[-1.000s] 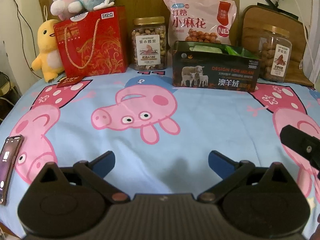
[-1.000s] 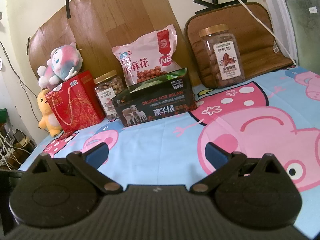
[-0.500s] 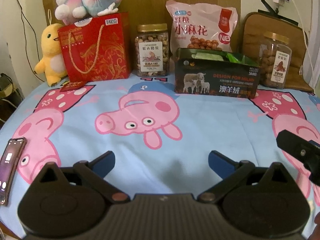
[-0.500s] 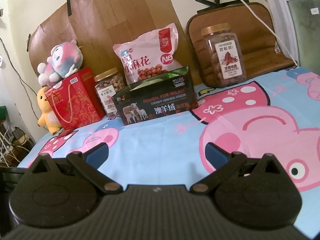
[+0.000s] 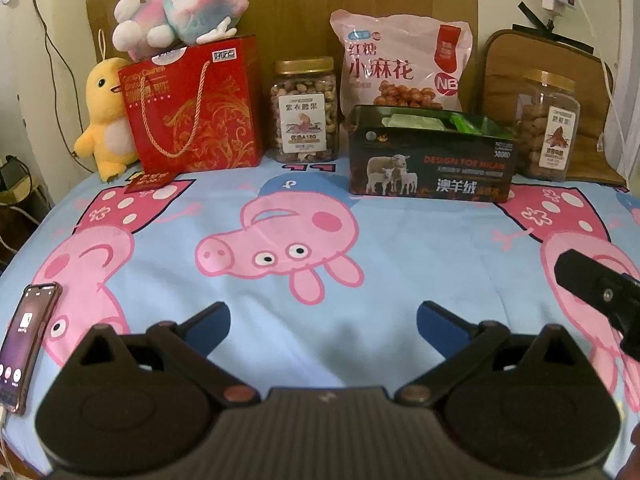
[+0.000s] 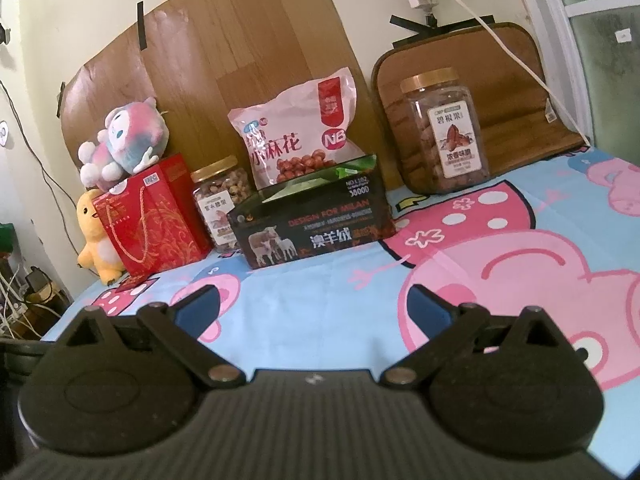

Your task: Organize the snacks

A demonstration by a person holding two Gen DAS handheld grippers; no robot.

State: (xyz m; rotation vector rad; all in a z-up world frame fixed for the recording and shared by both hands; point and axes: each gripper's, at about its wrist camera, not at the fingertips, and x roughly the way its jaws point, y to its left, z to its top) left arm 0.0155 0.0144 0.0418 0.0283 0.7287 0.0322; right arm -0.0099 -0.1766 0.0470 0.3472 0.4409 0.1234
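Along the back of the cartoon-pig cloth stand a red gift bag point(image 5: 192, 108) point(image 6: 150, 220), a gold-lidded nut jar point(image 5: 305, 112) point(image 6: 218, 204), a pink snack pouch point(image 5: 402, 66) point(image 6: 298, 132), a dark open box point(image 5: 430, 158) point(image 6: 314, 218) with green packets inside, and a second nut jar point(image 5: 548, 126) point(image 6: 444, 132) at the right. My left gripper point(image 5: 323, 320) hovers open over the cloth's near part, holding nothing. My right gripper point(image 6: 312, 306) is open too, empty, well short of the box. Part of the right gripper's body point(image 5: 600, 296) shows in the left wrist view.
A pink plush toy point(image 5: 180, 4) sits on the gift bag and a yellow duck plush point(image 5: 106, 120) stands left of it. A phone point(image 5: 24, 344) lies at the cloth's left edge. A brown cushion point(image 6: 480, 80) and a wooden board point(image 6: 224, 60) lean on the wall.
Both grippers have drawn back and lifted slightly, so the row of snacks looks a bit farther away. Their jaws stayed open. Nothing on the cloth moved.
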